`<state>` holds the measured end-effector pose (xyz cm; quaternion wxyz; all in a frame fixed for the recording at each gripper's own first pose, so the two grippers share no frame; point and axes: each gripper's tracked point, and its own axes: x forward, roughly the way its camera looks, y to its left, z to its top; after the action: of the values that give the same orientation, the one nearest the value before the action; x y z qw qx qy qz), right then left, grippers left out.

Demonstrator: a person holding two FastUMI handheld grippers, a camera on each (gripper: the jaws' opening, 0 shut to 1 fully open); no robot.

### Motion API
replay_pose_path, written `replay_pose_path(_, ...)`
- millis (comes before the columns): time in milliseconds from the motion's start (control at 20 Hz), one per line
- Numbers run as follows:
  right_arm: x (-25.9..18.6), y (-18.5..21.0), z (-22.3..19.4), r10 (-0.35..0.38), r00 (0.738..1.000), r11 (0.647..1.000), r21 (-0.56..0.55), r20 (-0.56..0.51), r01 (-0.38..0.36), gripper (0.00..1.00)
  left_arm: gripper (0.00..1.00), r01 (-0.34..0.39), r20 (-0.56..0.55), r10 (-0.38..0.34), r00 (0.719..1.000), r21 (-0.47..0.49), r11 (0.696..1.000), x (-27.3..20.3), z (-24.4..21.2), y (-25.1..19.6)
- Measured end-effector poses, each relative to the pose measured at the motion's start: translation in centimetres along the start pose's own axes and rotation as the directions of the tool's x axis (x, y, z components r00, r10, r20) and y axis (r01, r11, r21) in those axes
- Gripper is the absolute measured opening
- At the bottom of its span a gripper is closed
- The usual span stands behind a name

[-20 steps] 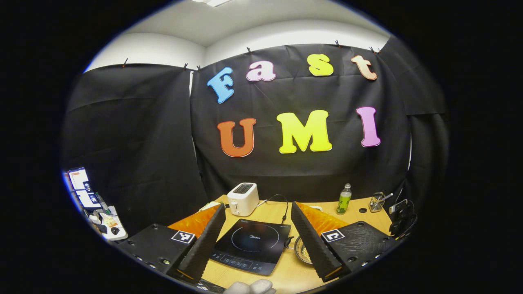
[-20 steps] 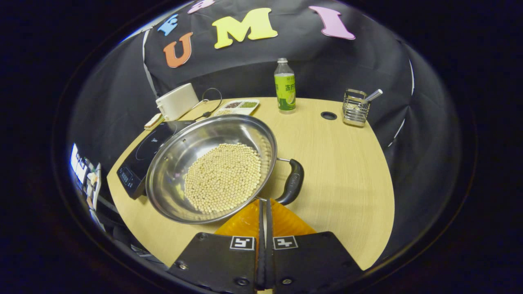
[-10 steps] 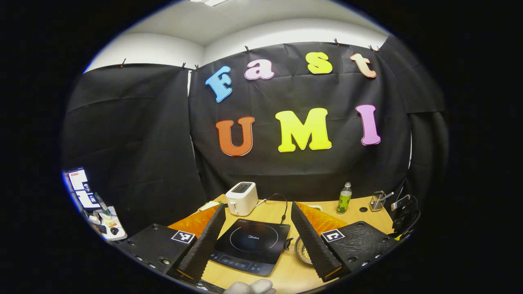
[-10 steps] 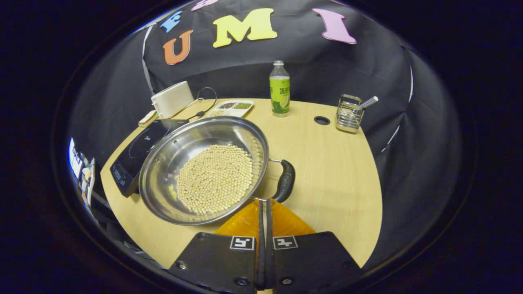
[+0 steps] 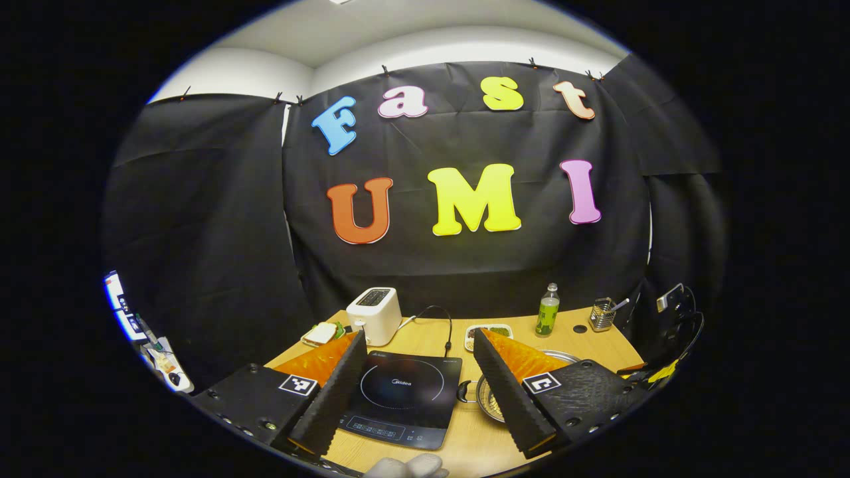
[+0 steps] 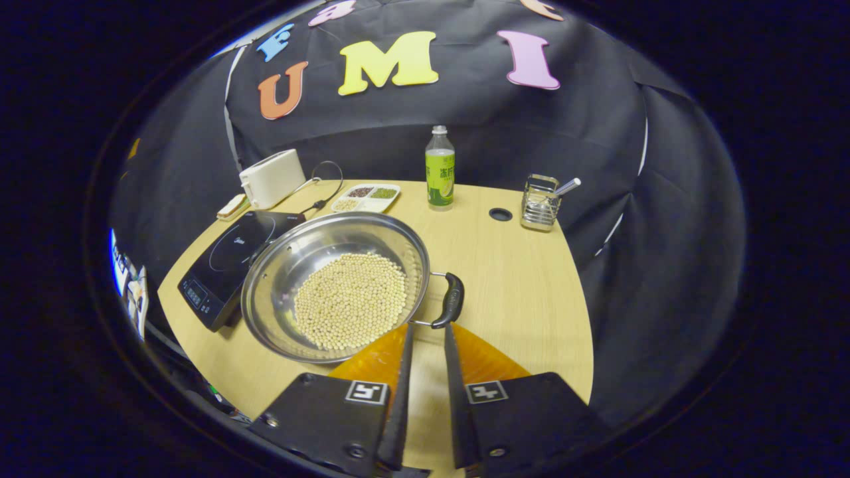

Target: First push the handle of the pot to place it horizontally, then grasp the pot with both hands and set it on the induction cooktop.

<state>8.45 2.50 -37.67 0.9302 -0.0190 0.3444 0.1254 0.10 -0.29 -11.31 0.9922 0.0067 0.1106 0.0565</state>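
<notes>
Left gripper view: pot (image 5: 493, 398) mostly hidden behind own right finger, just a rim sliver and a few beans showing beside the induction cooktop (image 5: 402, 397). Left gripper (image 5: 420, 388) held above the table's (image 5: 465, 441) near edge, spread wide, gripping nothing. Pale gloved hand (image 5: 406, 467) cut off at bottom.

Right gripper view: right gripper (image 6: 425, 345) low over the table, parted slightly, empty, tips just short of the pot's black handle (image 6: 449, 301). Shiny steel pot, 1 layer of pale beans (image 6: 350, 300) inside, resting right of the cooktop.
</notes>
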Motion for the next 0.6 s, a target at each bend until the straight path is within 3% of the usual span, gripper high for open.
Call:
replay_pose_path(50,-0.4,0.3,-0.1,-0.006,1.000,1.000,0.009,0.005,0.006,0.38,0.97,0.018,-0.006,-0.018,1.000,-0.004,1.000,0.4,-0.5,0.2)
replay_pose_path(200,-1.9,1.0,0.0,-0.032,0.999,0.998,0.051,0.032,0.031,1.00,0.96,0.069,-0.036,-0.069,0.997,-0.011,0.998,1.3,-2.4,0.8)
replay_pose_path(350,-2.8,1.9,-0.6,-0.066,0.997,0.992,0.106,0.043,0.061,0.94,0.97,0.122,-0.065,-0.122,0.990,-0.006,0.993,2.7,-4.7,1.0)
replay_pose_path(600,-3.0,2.7,-1.7,-0.122,0.992,0.986,0.120,0.037,0.117,0.94,0.96,0.210,-0.170,-0.206,0.964,0.001,0.978,5.3,-10.8,-0.4)
